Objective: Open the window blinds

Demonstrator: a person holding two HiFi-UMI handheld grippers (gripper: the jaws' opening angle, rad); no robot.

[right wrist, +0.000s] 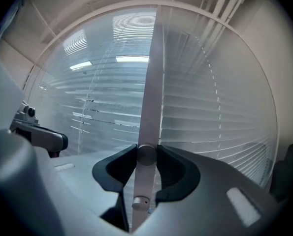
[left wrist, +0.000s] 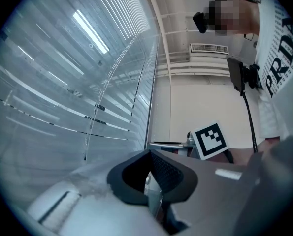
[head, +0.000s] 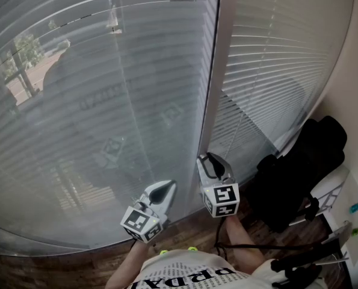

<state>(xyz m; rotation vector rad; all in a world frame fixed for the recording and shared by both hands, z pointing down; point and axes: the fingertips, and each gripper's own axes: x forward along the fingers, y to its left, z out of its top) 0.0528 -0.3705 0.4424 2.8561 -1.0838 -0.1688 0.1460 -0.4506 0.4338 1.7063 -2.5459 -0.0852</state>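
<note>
My right claw pinches a round knob on the upright frame. Blinds hang either side of it. My left claw is pressed together, empty, near the left blind.

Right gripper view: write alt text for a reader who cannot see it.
The right gripper clamps a round knob on the vertical window mullion, with a second knob below it. Horizontal blinds cover the panes on both sides.

Gap of left tongs unclear, blinds edge-cropped
</note>
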